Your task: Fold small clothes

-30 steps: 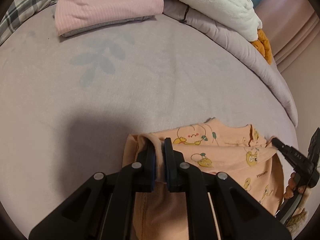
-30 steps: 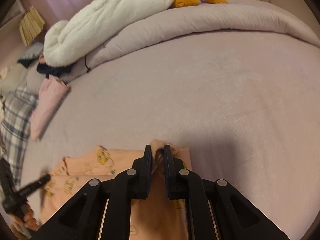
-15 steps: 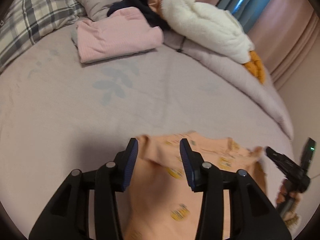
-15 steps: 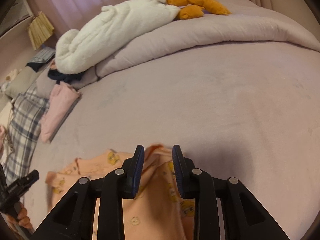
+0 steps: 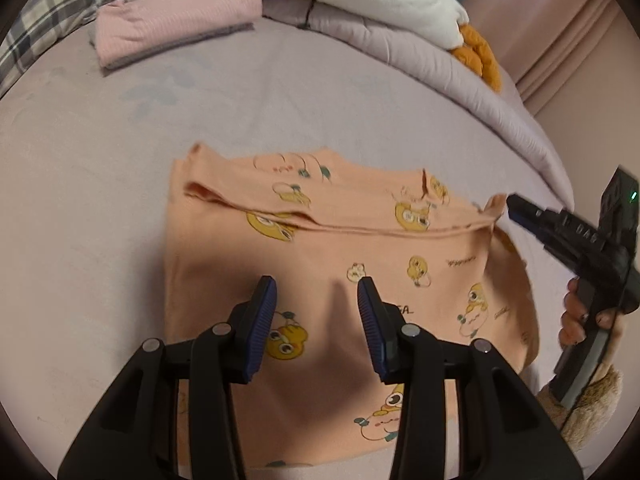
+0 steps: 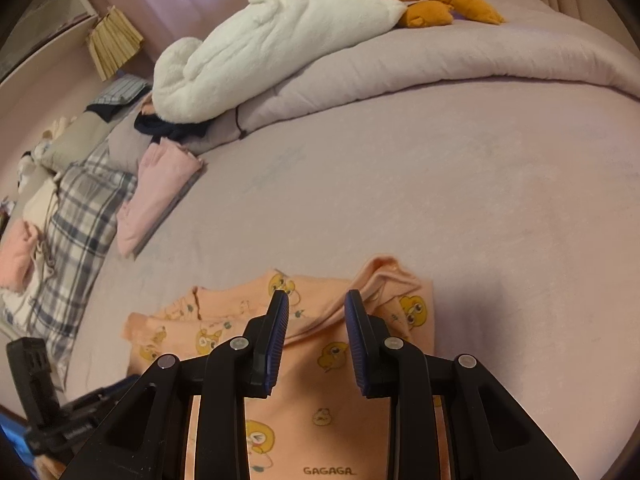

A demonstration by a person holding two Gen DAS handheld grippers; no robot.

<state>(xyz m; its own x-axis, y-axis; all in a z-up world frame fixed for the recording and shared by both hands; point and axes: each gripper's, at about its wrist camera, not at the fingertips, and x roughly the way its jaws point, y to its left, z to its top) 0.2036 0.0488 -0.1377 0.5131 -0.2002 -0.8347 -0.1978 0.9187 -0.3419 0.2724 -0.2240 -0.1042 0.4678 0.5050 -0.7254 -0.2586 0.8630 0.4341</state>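
Observation:
A peach garment with cartoon prints [image 5: 328,248] lies flat on the lilac bed sheet [image 5: 100,208], with one layer folded over it and the fold's edge running across its far part. My left gripper [image 5: 316,284] hovers open over the garment's near half, nothing between its blue pads. In the right wrist view, my right gripper [image 6: 317,296] is open too, above the garment [image 6: 332,380] just short of its far right corner. The right gripper's tip [image 5: 516,204] shows at that corner in the left wrist view, held by a person's hand [image 5: 576,316].
A folded pink garment [image 5: 176,28] lies at the far left beside a plaid pillow [image 6: 76,216]. A white plush toy with orange feet [image 6: 272,48] rests on the rolled lilac duvet [image 6: 440,52] along the far side. Bare sheet lies between.
Both grippers let go of the peach garment's folded edge and opened. The left one drew back toward me and rose slightly; the cloth now lies flat on the bed.

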